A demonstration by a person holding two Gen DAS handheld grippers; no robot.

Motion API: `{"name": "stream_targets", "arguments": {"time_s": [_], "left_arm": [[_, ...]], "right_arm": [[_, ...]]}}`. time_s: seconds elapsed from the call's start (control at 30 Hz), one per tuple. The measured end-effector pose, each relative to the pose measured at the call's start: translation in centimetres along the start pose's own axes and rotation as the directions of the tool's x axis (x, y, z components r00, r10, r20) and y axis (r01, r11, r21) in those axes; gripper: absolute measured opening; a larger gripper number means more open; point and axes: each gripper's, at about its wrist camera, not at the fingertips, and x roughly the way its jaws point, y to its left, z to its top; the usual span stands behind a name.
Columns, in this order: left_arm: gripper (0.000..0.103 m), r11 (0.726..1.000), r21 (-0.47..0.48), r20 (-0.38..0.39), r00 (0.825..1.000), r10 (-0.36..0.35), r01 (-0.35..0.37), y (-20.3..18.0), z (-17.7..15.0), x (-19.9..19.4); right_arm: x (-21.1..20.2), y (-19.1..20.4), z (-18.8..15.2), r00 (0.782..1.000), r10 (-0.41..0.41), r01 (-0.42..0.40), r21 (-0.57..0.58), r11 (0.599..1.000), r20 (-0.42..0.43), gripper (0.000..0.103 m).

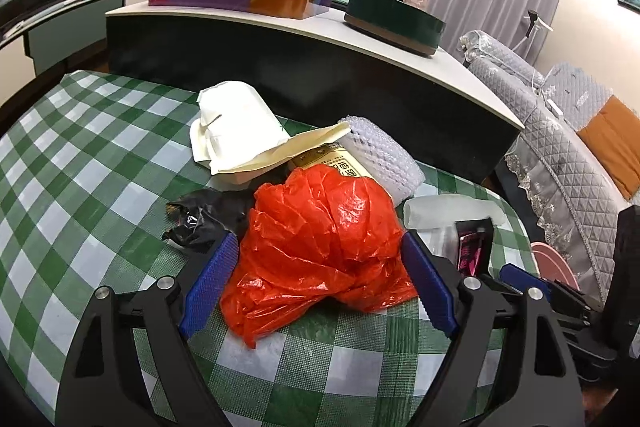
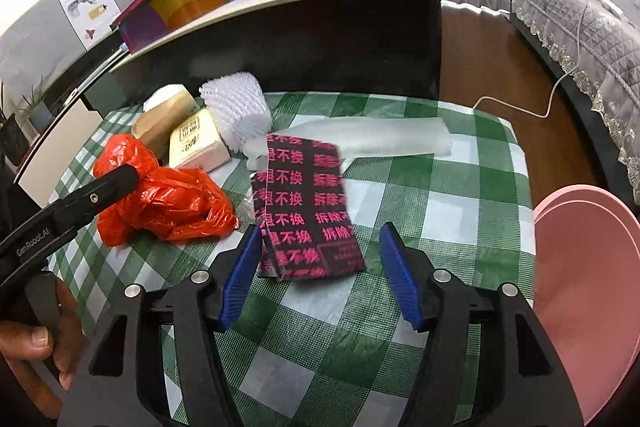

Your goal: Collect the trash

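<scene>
- Two cameras cover your table with its green-and-white checked cloth, and its near edge is cut off behind the gripper bodies in both views.
- The pink bin at the table's right side shows only as a curved rim and wall; its inside you cannot see from either view.
- The red plastic bag lies crumpled on the cloth between the blue pads of your left gripper. The jaws stand spread, with the right pad right against the bag's edge and the left pad just clear of it, so nothing is pinched yet.
- Your right gripper is also spread wide, with the black packet lying flat on the cloth between the pads, touching neither. Its repeated pink Chinese print is partly blurred; the characters "不换" can be read.
- The white paper bag at the back covers part of the cream box, whose dark lettering is too small to read.
- The white foam netting stands beside that box, near the dark cabinet.
- A clear plastic sleeve lies behind the black packet, its outline hard to make out.
- A scrap of black plastic is half hidden behind the red bag.
- In the right wrist view the left gripper's arm reads "GenRobot.AI", and a hand grips its handle.
</scene>
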Motion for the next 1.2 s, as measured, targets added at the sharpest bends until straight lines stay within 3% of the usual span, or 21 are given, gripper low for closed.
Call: {"name": "stream_targets", "arguments": {"time_s": [0.23, 0.3, 0.43, 0.57, 0.9, 1.2], "left_arm": [[0.074, 1.0, 0.004, -0.013, 1.0, -0.009, 0.009, -0.1, 0.0, 0.2], [0.071, 1.0, 0.014, -0.012, 1.0, -0.008, 0.008, -0.3, 0.0, 0.1], [0.065, 0.999, 0.036, -0.009, 1.0, -0.006, 0.006, -0.7, 0.0, -0.2], [0.062, 0.999, 0.043, 0.009, 1.0, -0.003, 0.003, -0.8, 0.2, -0.9], [0.061, 0.997, 0.072, 0.045, 0.999, -0.018, 0.015, -1.6, 0.1, -2.9], [0.061, 0.993, 0.113, 0.069, 0.996, -0.053, 0.045, -3.1, -0.3, -5.1]], "right_arm": [[0.2, 0.4, -0.1, 1.0, 0.003, -0.004, -0.02, 1.0, -0.015, 0.061], [0.2, 0.4, -0.2, 1.0, 0.0, 0.0, -0.026, 1.0, -0.016, 0.053], [0.0, 0.7, -0.4, 1.0, 0.0, -0.001, -0.048, 0.999, -0.016, 0.051], [-1.2, 1.3, -0.4, 1.0, 0.004, -0.003, -0.083, 0.997, 0.014, 0.032], [-4.7, 0.8, -0.3, 0.997, -0.018, 0.023, -0.07, 0.997, 0.077, 0.009], [-8.6, 0.4, -0.4, 0.989, -0.044, 0.053, -0.061, 0.997, 0.144, 0.007]]}}
